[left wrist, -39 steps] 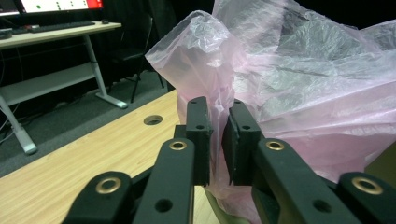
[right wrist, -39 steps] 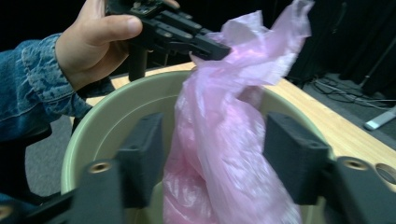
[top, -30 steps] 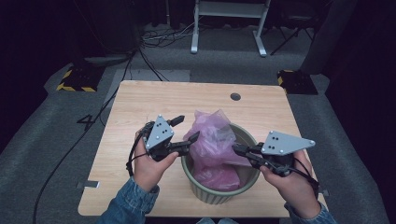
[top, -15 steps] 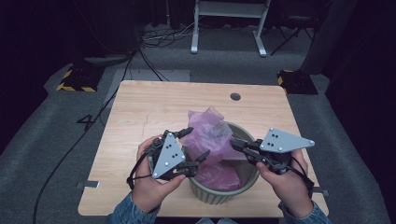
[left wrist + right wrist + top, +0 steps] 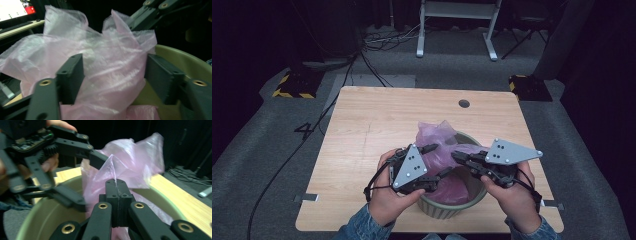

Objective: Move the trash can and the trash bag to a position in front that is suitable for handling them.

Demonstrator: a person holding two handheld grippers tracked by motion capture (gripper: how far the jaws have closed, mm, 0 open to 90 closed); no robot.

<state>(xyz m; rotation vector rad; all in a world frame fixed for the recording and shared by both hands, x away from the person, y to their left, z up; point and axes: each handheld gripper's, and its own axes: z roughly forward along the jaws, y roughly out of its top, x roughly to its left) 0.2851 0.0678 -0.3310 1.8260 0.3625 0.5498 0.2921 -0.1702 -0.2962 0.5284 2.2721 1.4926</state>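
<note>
room: dark studio, grey carpet, cables on the far floor; wooden table [image 5: 377,125] under the camera
bin: green round bin [image 5: 447,207] at the near right part of the table, between the two hands
bag: pink plastic bag [image 5: 439,137] sat in the bin, top bunched up above the far-left rim, not spread over the rim
right gripper: right gripper [image 5: 116,185] was pinched closed on a fold of the bag film over the bin; same spot as a second ago
left gripper: left gripper [image 5: 113,75] was on the near left rim, jaws part open and just been closing, a loose billow of bag between them; pads not visibly pressing on it yet
change: a second ago the left gripper was farther back beside the bag top; it came nearer along the left rim; bag top sat lower and flatter
meaning: looked like a regrip, second hold on the bag edge pending; once it bites, both sides can be pulled out over the rim
risk: thin film, could slip or tear
</note>
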